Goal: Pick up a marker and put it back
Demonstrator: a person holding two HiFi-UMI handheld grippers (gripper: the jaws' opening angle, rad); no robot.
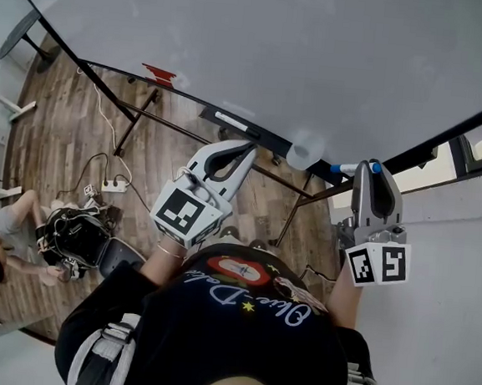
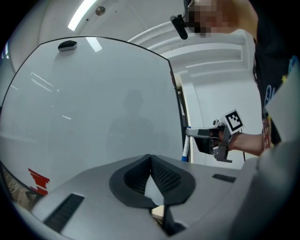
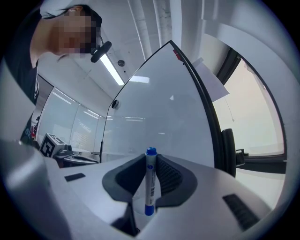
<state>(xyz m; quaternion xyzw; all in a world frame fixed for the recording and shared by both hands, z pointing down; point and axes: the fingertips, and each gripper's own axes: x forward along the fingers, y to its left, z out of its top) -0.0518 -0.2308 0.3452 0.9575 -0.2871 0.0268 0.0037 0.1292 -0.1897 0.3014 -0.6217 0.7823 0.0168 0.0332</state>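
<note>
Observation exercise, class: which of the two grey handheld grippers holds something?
The right gripper: a white, blue-capped marker stands clamped between its jaws. On the left gripper they are shut, empty.

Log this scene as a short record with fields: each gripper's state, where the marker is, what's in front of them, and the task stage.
right gripper: shut on the marker
marker: white barrel, blue ends, clamped crosswise between the right jaws
left gripper: shut, nothing between its jaws
whiteboard: directly ahead of both grippers
task stage: marker picked up, not yet put back
</note>
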